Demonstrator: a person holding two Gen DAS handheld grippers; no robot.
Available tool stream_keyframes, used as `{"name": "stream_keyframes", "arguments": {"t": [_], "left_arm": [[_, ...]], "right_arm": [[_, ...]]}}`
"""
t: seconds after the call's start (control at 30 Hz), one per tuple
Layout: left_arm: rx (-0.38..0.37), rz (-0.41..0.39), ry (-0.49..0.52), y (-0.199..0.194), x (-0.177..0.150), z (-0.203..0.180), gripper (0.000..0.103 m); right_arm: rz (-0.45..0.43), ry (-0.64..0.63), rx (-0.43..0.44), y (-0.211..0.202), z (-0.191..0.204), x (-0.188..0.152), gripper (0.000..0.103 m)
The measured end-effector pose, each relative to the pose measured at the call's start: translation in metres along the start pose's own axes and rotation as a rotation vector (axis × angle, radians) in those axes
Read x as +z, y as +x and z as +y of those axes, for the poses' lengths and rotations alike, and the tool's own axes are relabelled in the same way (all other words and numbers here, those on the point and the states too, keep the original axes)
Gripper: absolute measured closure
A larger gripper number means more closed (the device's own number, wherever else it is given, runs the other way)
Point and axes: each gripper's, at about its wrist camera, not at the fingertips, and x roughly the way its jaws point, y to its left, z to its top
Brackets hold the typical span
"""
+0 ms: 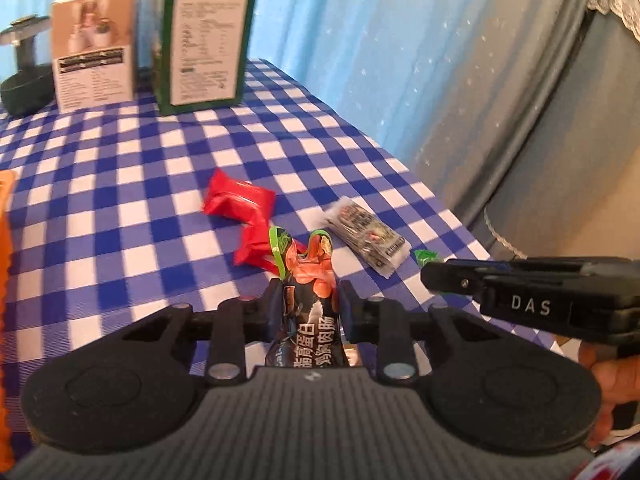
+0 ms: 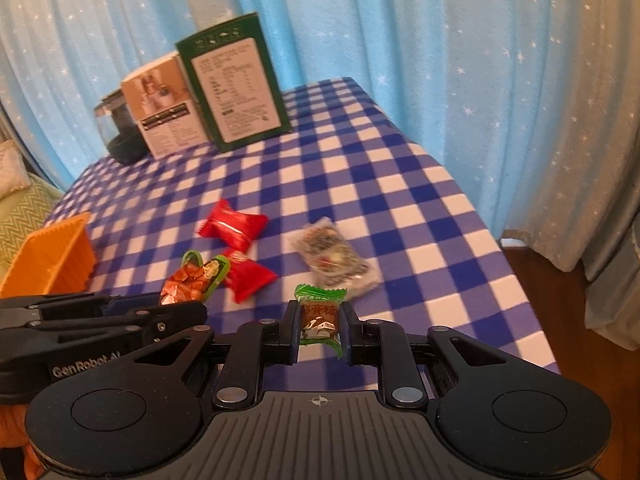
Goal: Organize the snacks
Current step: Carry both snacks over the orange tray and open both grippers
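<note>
My left gripper (image 1: pixel 309 294) is shut on a dark sausage snack packet (image 1: pixel 310 300) with a green-edged, orange top, held above the checked cloth. In the right wrist view that packet's top (image 2: pixel 196 278) pokes out past the left gripper (image 2: pixel 172 304). My right gripper (image 2: pixel 320 320) is shut on a small green-and-brown candy (image 2: pixel 320 318), lifted off the table. In the left wrist view the right gripper's tip (image 1: pixel 430 274) covers most of that candy (image 1: pixel 426 257). Two red packets (image 1: pixel 240 200) (image 2: pixel 232 224) and a clear printed packet (image 1: pixel 366 236) (image 2: pixel 334 258) lie on the cloth.
An orange ribbed bin (image 2: pixel 50 258) stands at the left of the blue-checked table (image 2: pixel 360 160). At the back stand a green box (image 1: pixel 204 40) (image 2: pixel 236 80), a tan box (image 1: pixel 94 46) and a dark appliance (image 2: pixel 116 128). The table's right edge drops off beside blue curtains.
</note>
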Motion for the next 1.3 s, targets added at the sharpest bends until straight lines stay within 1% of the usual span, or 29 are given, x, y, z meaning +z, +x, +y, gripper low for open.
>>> {"name": "stream_keyframes", "arguments": {"t": [0.23, 0.67, 0.93, 1.07, 1.17, 1.3], "left_arm": [[0.066, -0.032, -0.011, -0.035, 0.001, 0.021, 0.077], [0.211, -0.069, -0.06, -0.104, -0.013, 0.078, 0.077], [0.292, -0.09, -0.052, -0.147, -0.021, 0.108, 0.077], [0.326, -0.102, -0.081, -0.164, -0.026, 0.128, 0.077], [0.367, -0.119, -0.092, -0.174, -0.03, 0.143, 0.077], [0.376, -0.104, -0.14, -0.179, -0.037, 0.165, 0.077]], "right_arm": [[-0.012, -0.032, 0.055, -0.003, 0.034, 0.006, 0.083], [-0.022, -0.126, 0.209, 0.0, 0.122, 0.012, 0.083], [-0.028, -0.174, 0.295, 0.005, 0.173, 0.012, 0.083], [-0.027, -0.214, 0.34, 0.008, 0.2, 0.008, 0.083], [-0.019, -0.237, 0.362, 0.012, 0.217, 0.003, 0.083], [-0.017, -0.254, 0.389, 0.015, 0.234, 0.0, 0.083]]}}
